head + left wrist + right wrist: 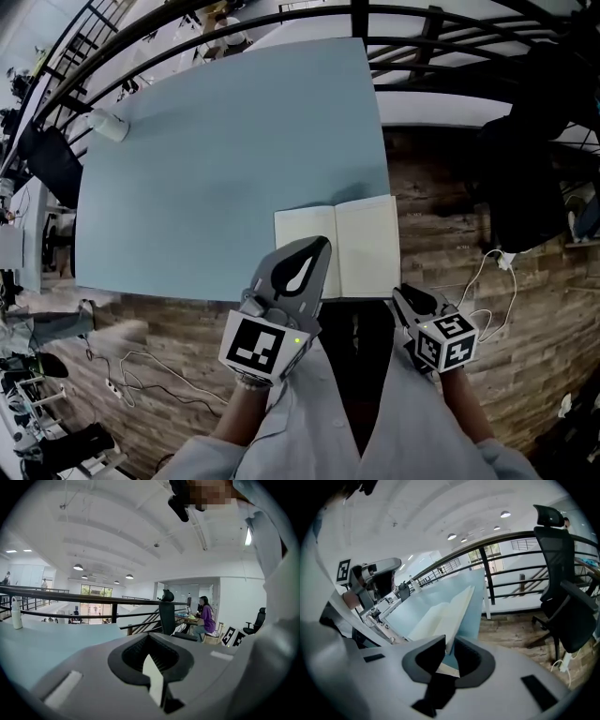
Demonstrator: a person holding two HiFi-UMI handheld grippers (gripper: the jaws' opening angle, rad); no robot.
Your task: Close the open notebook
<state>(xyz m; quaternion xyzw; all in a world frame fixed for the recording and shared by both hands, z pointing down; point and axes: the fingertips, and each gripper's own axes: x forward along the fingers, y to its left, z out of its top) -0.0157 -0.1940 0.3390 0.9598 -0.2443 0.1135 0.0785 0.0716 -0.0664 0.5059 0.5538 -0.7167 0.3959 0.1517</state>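
the open notebook lies at the 5 o'clock corner of the blue desk. the right tool is clamped on its right edge at 5 o'clock. the left tool, jaws together, hangs over the left page, coming in from 7 o'clock.

Head cam is sitting high above the notebook, looking steeply down on it from its near side. It's taking in the whole blue table beyond the notebook + both grippers at its near edge.

Cam on the left gripper is riding low over the notebook's left page, facing approx. level across the table twd the railing, w/ its own jaws filling the btm half.

Cam on the right gripper is sitting at the notebook's near right corner, v. close, pointing down along the right page.

Head + right views are sharing the notebook. All 3 are sharing the table.
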